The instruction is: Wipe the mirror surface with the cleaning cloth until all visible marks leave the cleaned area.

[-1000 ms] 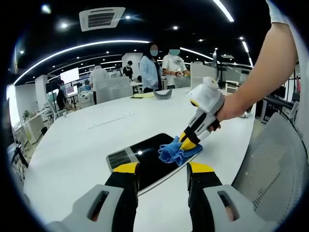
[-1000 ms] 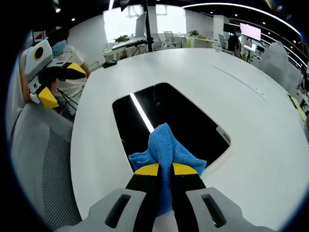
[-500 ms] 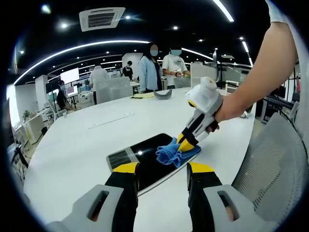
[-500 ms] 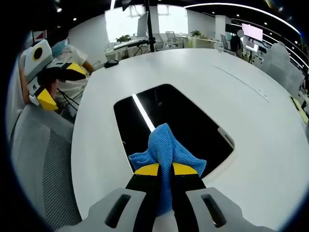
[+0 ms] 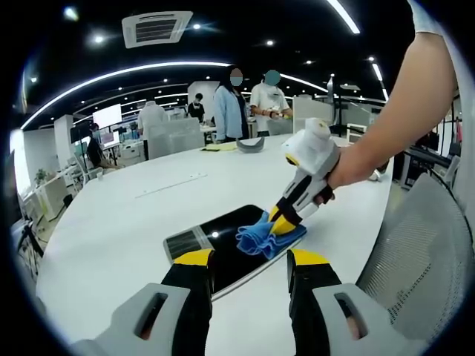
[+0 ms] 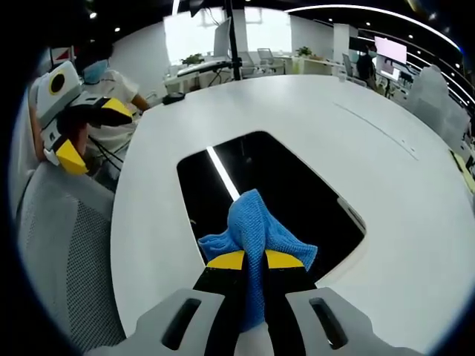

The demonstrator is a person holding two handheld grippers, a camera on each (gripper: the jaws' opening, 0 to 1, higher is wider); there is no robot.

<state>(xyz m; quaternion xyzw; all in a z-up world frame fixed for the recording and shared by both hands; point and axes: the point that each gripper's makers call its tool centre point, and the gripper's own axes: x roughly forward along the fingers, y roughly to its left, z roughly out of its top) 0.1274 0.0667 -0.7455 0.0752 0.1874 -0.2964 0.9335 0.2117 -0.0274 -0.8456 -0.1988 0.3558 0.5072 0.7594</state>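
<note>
A dark rectangular mirror (image 5: 223, 248) (image 6: 297, 196) lies flat on the white table (image 5: 126, 222) (image 6: 386, 170). A blue cleaning cloth (image 5: 265, 233) (image 6: 254, 230) rests on the mirror's near-right part, and my right gripper (image 6: 254, 259) (image 5: 280, 219) is shut on it, pressing it down. My left gripper (image 5: 251, 258) hovers open just short of the mirror's near edge, with nothing between its yellow-tipped jaws. In the right gripper view the left gripper (image 6: 70, 122) shows at the far left, off the table's edge.
A grey mesh chair (image 5: 419, 252) (image 6: 59, 252) stands at the table's edge beside me. Papers and a grey object (image 5: 251, 143) lie at the table's far side, where several people (image 5: 231, 104) stand. Desks and monitors fill the office behind.
The right gripper has slid the cloth a little leftward, further onto the mirror. The left gripper has held still.
</note>
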